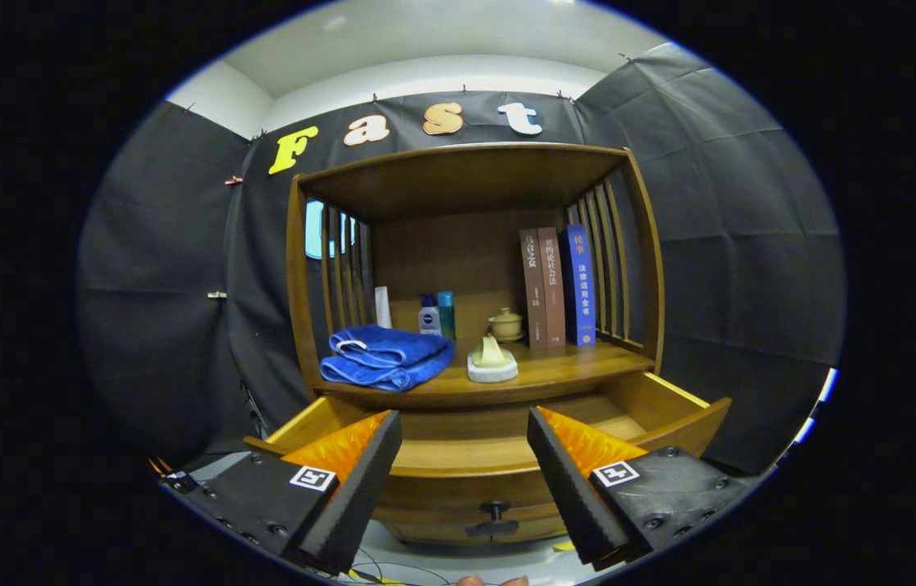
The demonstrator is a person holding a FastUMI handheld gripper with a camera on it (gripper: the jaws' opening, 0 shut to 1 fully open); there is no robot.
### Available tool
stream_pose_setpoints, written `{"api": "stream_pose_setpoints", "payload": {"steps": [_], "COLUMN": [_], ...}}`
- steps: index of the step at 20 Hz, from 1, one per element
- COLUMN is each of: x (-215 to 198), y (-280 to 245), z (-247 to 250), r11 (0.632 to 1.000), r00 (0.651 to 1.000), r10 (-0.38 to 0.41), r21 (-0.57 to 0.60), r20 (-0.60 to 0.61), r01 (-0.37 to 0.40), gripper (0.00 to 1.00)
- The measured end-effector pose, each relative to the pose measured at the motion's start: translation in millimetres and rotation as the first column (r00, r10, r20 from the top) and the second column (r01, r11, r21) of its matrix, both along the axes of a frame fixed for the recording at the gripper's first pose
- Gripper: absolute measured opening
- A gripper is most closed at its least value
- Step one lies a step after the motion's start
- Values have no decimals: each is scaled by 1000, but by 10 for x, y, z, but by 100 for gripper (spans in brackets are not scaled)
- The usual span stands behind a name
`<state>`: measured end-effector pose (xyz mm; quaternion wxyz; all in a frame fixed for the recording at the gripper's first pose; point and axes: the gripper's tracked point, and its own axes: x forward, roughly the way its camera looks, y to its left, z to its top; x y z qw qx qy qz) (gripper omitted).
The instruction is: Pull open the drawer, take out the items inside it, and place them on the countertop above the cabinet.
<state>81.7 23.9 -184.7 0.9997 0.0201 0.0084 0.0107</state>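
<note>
The drawer [499, 456] is seen pulled out from the wooden cabinet [474, 268], its knob [495, 511] facing the camera between the fingers. The hand-held gripper [464, 472] is spread wide and nothing is pinched; both fingers hang apart in front of the drawer's front panel, touching nothing. The visible part of the drawer floor looks bare; the near part is hidden behind the front panel, so whether items remain cannot be told.

On the counter [564, 370] above the drawer, a folded blue towel [385, 356], a small pale item on a white pad [492, 362], two bottles [436, 315], a lidded cup [505, 324] and three upright books [557, 285] are found. Which of these came from the drawer cannot be told.

Judged step: the opening is done, and the removal is either finished or at its last check. For the next move, the gripper should be raised and tilted over the drawer so the hidden near part is inspected; any item left is to be pinched and set on a free spot of the counter, clear of the towel.
</note>
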Motion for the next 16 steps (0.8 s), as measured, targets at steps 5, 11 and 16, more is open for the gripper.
{"api": "stream_pose_setpoints", "payload": {"steps": [5,11,16], "x": [-37,49,135], "y": [-63,-118,-224], "z": [-556,-1054,-1287], "r11": [998,998,998], "r00": [999,997,991], "r10": [-33,-39,-57], "r21": [-48,-48,-22], "r20": [-3,-73,-119], "r01": [33,36,55], "gripper": [98,99,99]}}
